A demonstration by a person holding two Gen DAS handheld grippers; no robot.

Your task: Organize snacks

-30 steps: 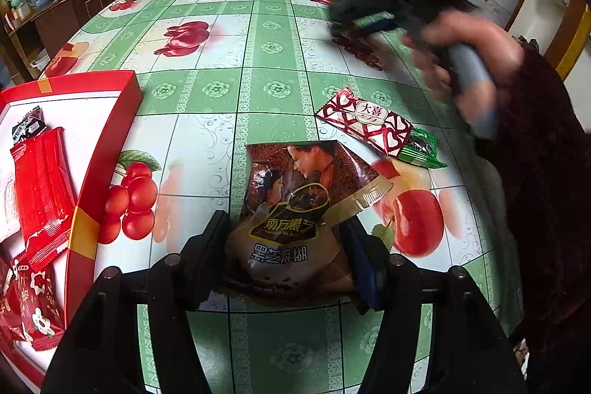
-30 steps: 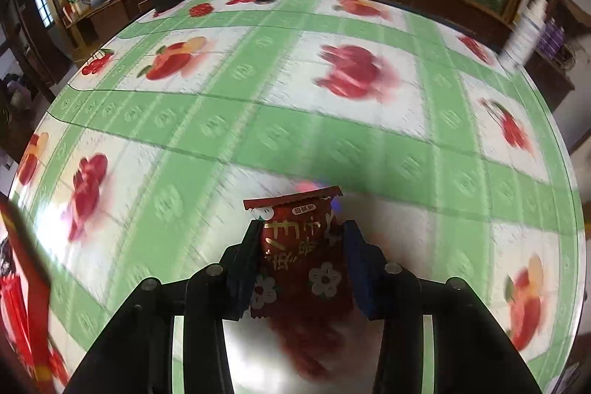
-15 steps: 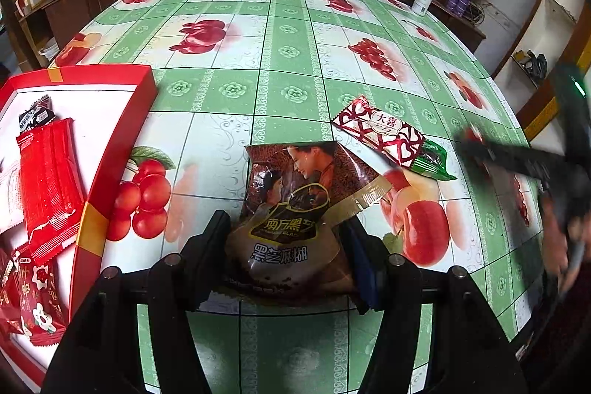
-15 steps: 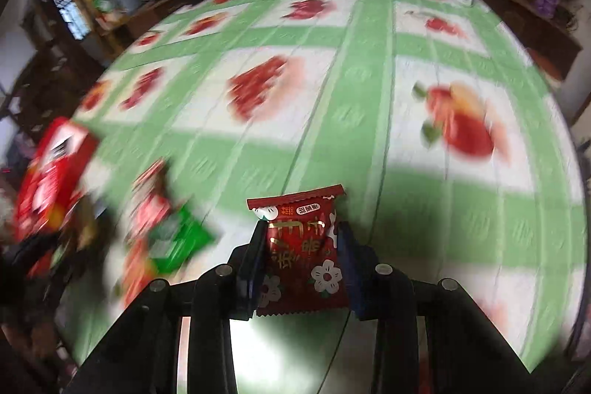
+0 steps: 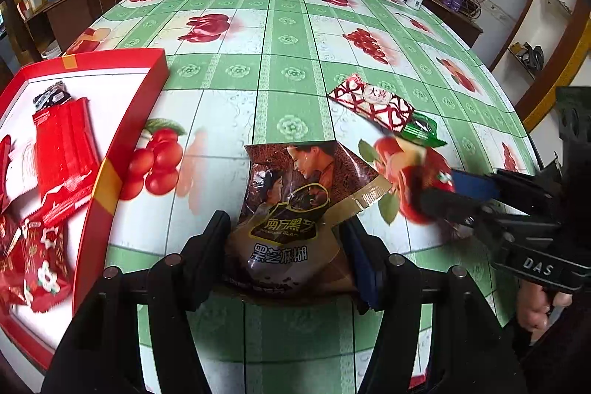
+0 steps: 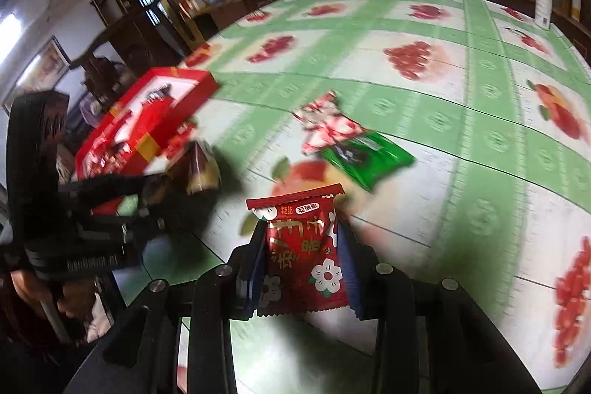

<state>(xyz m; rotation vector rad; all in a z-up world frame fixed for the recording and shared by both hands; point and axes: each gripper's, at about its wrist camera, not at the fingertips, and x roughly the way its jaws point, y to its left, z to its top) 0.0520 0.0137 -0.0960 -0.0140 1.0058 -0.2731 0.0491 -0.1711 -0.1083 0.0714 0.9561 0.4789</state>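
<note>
A small red snack packet, light, soft and crinkly, sits pinched at mid-body in the right gripper, lower centre. The left gripper clamps a brown sesame-paste pouch by its lower end. The red box waits at far left.
</note>
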